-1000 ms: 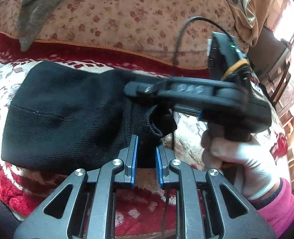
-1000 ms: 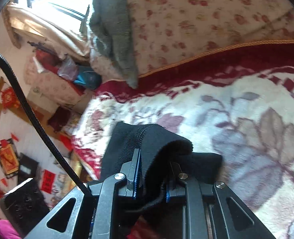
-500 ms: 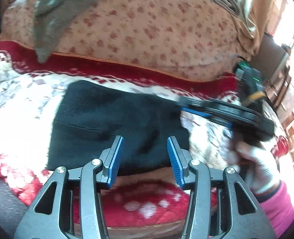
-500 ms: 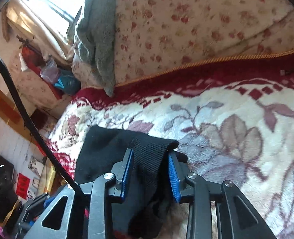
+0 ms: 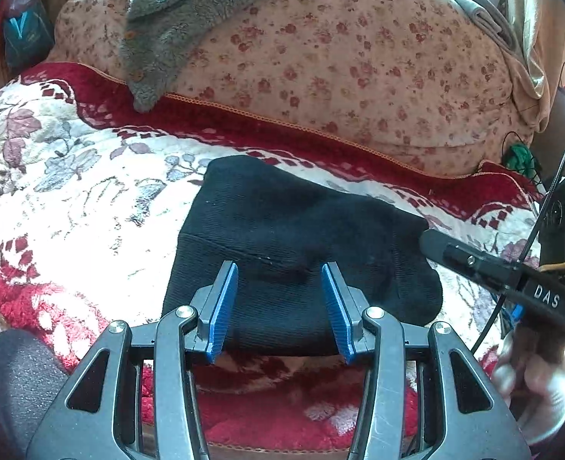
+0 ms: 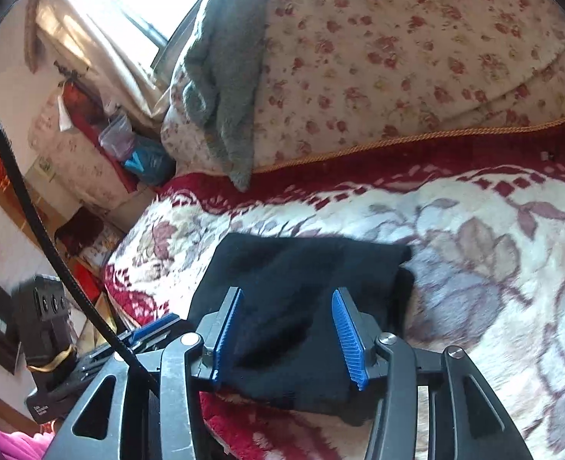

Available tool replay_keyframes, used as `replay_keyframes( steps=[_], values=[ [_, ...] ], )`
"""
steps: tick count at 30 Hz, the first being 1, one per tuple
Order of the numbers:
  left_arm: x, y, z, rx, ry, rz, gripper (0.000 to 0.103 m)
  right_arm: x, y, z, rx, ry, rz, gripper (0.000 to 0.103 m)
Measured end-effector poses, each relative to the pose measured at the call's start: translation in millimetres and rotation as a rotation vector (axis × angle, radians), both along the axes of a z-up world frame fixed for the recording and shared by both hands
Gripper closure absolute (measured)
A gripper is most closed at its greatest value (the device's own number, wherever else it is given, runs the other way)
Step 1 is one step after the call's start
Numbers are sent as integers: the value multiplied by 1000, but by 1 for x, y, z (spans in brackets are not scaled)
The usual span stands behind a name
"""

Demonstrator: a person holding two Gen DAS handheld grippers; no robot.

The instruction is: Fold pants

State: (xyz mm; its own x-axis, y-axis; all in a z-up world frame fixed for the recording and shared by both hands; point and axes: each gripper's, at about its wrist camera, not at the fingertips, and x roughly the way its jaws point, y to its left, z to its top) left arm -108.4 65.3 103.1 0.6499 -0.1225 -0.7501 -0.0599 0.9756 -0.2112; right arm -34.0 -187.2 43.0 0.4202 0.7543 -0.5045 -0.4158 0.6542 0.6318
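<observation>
The black knit pants (image 5: 282, 226) lie folded into a compact bundle on the red-and-cream floral blanket (image 5: 71, 176); they also show in the right wrist view (image 6: 301, 283). My left gripper (image 5: 279, 272) is open and empty, just above the bundle's near edge. My right gripper (image 6: 286, 299) is open and empty over the bundle's near side. From the left wrist view the right gripper's body (image 5: 512, 280) sits at the bundle's right end, held by a gloved hand.
A floral quilt roll (image 5: 340, 57) with a grey fleece garment (image 5: 190, 11) draped over it lies behind the blanket. The blanket's front edge (image 5: 282, 421) is close below my grippers. Room clutter and a window (image 6: 129, 0) lie to the left.
Both grippers were shut on the pants' cuff edge a second ago. They have opened, let the cloth drop onto the bundle, and drawn back toward me.
</observation>
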Motion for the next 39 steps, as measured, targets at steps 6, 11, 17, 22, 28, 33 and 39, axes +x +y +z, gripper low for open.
replay_keyframes(
  steps=[6, 11, 17, 22, 28, 33, 39],
  values=[
    [0, 3, 2, 32, -15, 24, 59, -8, 19, 2, -60, -45, -7, 56],
    [1, 8, 1, 31, -11, 32, 59, -12, 25, 1, -65, -51, 0, 51],
    [4, 17, -2, 13, 4, 57, 59, -8, 26, -3, -79, -32, -2, 51],
    [6, 20, -3, 16, 5, 65, 59, -5, 25, -5, -81, -22, -3, 51],
    [7, 23, -3, 15, 8, 73, 59, -2, 25, -5, -80, -22, -6, 51],
    [7, 23, -2, 19, 9, 69, 59, -1, 26, -5, -80, -23, -2, 51],
    [8, 21, -1, 24, 7, 67, 59, -4, 28, -5, -83, -28, 2, 51]
  ],
)
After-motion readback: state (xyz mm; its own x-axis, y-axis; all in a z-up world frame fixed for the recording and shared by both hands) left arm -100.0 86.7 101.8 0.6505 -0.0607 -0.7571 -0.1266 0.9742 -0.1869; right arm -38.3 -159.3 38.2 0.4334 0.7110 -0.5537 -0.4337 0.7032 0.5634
